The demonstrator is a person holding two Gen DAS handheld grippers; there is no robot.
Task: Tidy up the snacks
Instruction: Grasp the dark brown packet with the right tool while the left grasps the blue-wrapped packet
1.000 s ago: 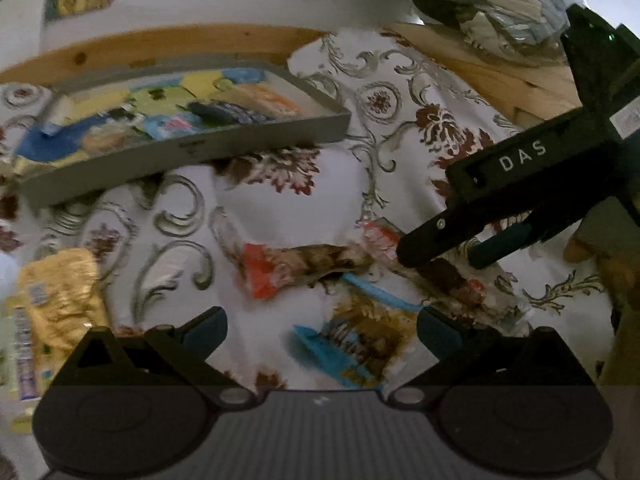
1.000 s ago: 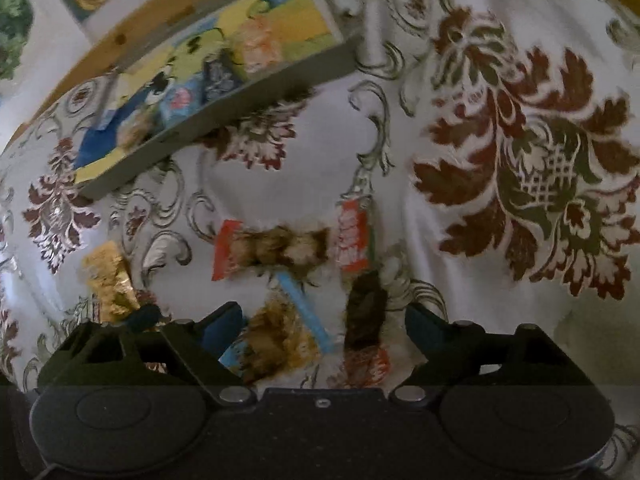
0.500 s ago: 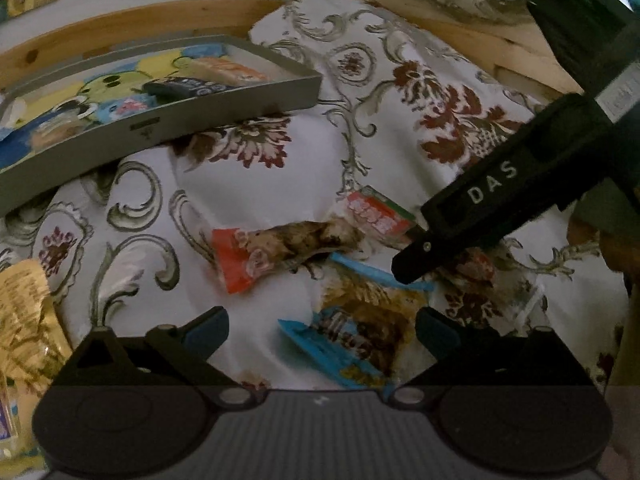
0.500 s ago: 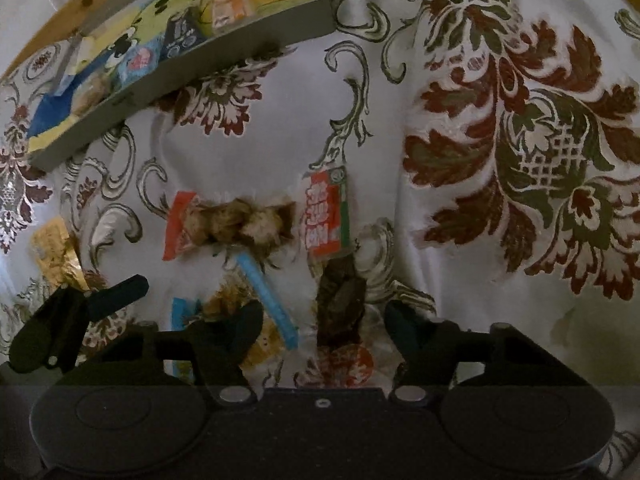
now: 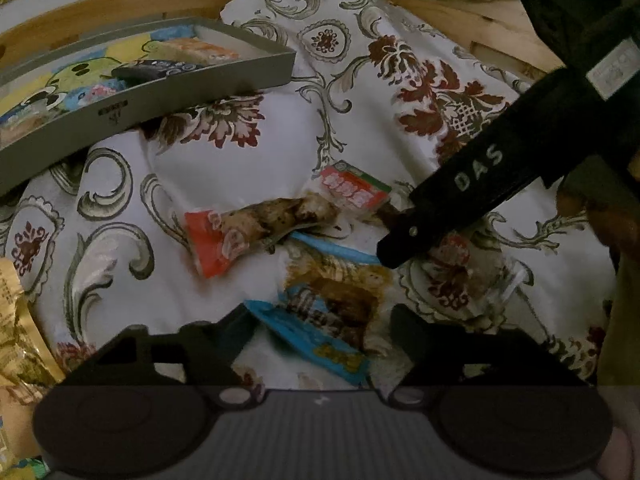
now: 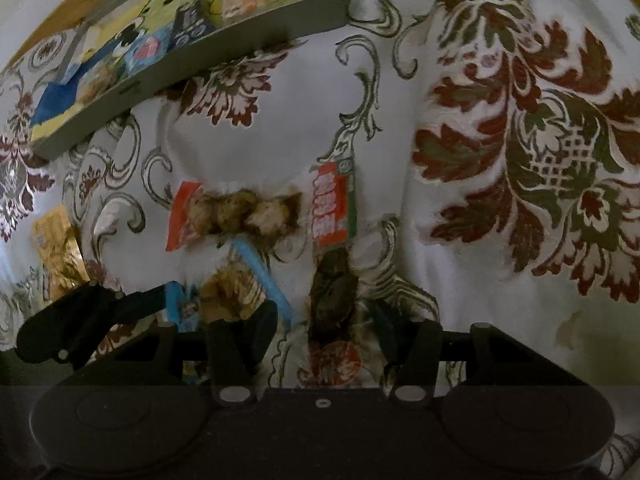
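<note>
We see a floral cloth (image 6: 480,80) carrying everything; the grey tray (image 5: 168,100) at its far edge already holds sorted packets, so loose ones likely go there. Our right tool (image 6: 326,320), lettered "DAS", straddles the dark snack packet (image 6: 334,288), spread, not yet pinching. Our left tool (image 5: 320,320) hangs spread over the blue packet (image 5: 320,320). The wrapper print is unreadable.

White letters "DAS" stand on the black right gripper (image 5: 396,256) in the left wrist view; the snack wrappers' print is illegible.
</note>
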